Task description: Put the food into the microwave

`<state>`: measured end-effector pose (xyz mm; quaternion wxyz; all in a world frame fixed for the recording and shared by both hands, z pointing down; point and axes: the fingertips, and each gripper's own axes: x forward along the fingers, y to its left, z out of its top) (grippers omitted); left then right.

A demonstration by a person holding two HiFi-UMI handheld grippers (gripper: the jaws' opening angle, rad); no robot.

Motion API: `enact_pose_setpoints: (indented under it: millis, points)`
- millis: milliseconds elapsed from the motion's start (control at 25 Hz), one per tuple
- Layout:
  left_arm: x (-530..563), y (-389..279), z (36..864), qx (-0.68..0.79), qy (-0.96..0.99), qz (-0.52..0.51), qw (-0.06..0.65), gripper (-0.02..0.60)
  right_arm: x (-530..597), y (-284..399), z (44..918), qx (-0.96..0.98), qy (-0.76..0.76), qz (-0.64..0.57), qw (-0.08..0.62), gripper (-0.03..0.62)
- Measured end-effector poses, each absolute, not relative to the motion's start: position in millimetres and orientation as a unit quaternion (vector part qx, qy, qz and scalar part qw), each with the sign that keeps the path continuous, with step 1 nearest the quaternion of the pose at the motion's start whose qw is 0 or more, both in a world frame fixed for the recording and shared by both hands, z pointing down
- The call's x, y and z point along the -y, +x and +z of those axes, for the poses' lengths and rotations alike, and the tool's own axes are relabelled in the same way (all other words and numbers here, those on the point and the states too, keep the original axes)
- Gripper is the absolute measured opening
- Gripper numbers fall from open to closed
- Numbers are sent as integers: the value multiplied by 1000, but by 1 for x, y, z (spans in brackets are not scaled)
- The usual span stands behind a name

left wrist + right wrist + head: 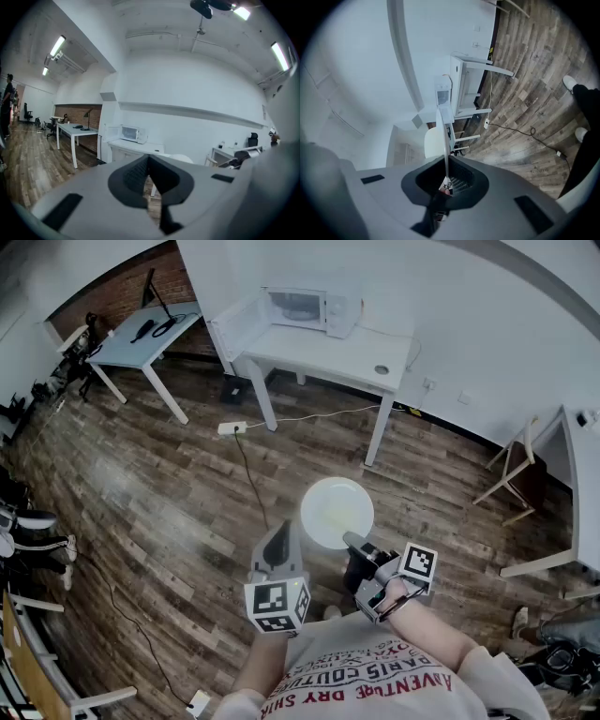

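Plate (337, 513): white and round, held out in front of the person above the wooden floor (169, 493), well apart from the microwave. Its face shows a pale yellowish patch; the food cannot be made out.
Plate attitude: face up in the head view; edge-on in the right gripper view (433, 143).
Right gripper (351, 540): jaws closed on the near rim of the plate, the rim pinched between the pads (446, 180).
Left gripper (280, 529): just beside the plate's left edge, not touching it. Jaw tips are together with nothing between them (149, 161).
Power strip (232, 427): lies on the floor between the person and the white table, with a cable running from it toward the person.
White table (347, 352): stands against the far wall; a small round object (381, 370) sits near its right front corner.
Microwave (305, 307): white, at the back of the white table, door (234, 329) swung open to the left. It also shows ahead of both grippers (131, 134) (443, 91).
Second table (141, 343): further left, by the brick wall, with dark items on top.
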<state>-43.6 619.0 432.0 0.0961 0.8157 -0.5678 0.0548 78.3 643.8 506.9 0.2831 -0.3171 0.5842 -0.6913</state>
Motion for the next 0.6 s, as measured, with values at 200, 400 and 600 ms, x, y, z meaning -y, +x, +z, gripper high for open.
enact_pose_setpoints:
  millis: [200, 400, 600]
  points:
    - [-617, -41, 436, 565, 817, 54, 98, 6, -642, 79, 510, -582, -318, -693, 282, 21]
    - [-616, -43, 440, 563, 818, 57, 102, 6, -641, 76, 509, -587, -318, -692, 274, 21]
    - [-613, -45, 445, 562, 818, 55, 107, 6, -640, 77, 515, -579, -327, -697, 268, 21]
